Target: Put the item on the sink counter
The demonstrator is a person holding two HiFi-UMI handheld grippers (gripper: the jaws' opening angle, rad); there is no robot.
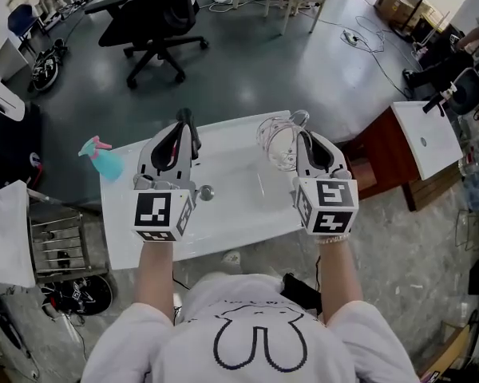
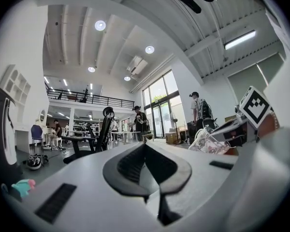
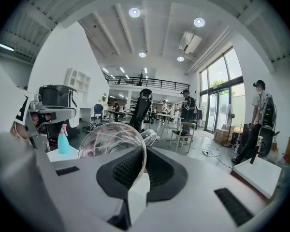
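Both forearms reach forward over the sink counter (image 1: 223, 231).
The right gripper (image 1: 301, 136) pinches the clear glass vessel (image 1: 276, 142) by its rim, over the counter's right side; the left gripper (image 1: 185, 120), jaws together and empty, points ahead alongside.

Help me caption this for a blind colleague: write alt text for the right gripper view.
The right gripper is shut on the rim of a clear glass container, held up in a bright, high-ceilinged workshop. A teal spray bottle stands at left on the white sink counter, with a black office chair farther back.
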